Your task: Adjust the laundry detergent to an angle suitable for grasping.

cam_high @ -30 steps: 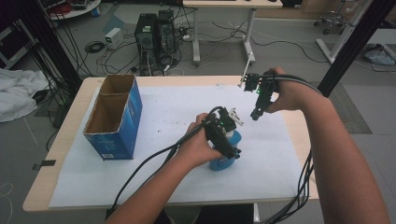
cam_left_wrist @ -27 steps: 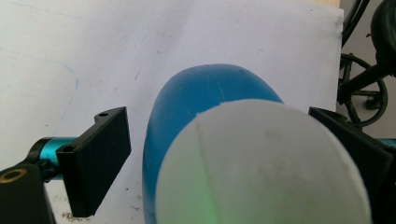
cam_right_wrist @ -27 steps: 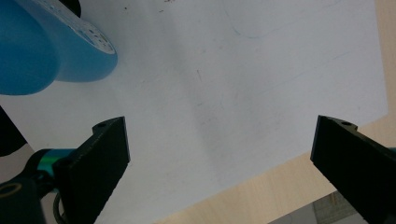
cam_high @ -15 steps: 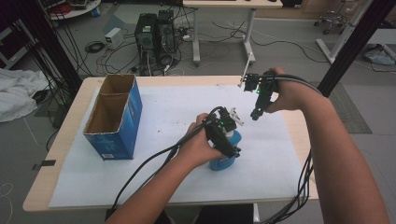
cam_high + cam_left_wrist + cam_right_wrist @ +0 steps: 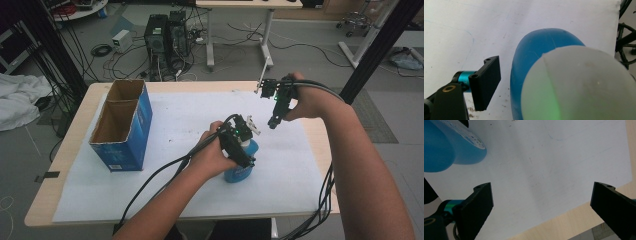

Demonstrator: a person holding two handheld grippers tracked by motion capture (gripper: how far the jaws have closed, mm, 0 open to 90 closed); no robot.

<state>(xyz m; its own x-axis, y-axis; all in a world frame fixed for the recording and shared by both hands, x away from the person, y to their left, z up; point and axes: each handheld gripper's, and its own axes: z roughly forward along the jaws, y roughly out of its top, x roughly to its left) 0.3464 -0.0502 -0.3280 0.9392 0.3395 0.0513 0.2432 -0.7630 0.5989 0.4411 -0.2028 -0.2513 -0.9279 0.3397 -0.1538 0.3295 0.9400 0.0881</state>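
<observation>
A blue bottle (image 5: 243, 169) with a white top stands on the white sheet (image 5: 165, 115) near the table's middle. My left gripper (image 5: 241, 150) comes down over it from above and is open. In the left gripper view one black finger (image 5: 486, 85) stands clear of the blue body (image 5: 534, 55), while the white top (image 5: 579, 87) hides the other finger. My right gripper (image 5: 272, 122) hangs above the sheet to the right of the bottle. It is open wide (image 5: 541, 202) with nothing between its fingers. The bottle's base (image 5: 446, 145) sits at that view's upper left.
An open-topped blue cardboard box (image 5: 122, 125) stands on the sheet's left part. Bare wooden table (image 5: 320, 150) runs along the sheet's right edge. Cables trail from both grippers off the near edge. Computer towers (image 5: 165, 35) and a desk stand on the floor behind.
</observation>
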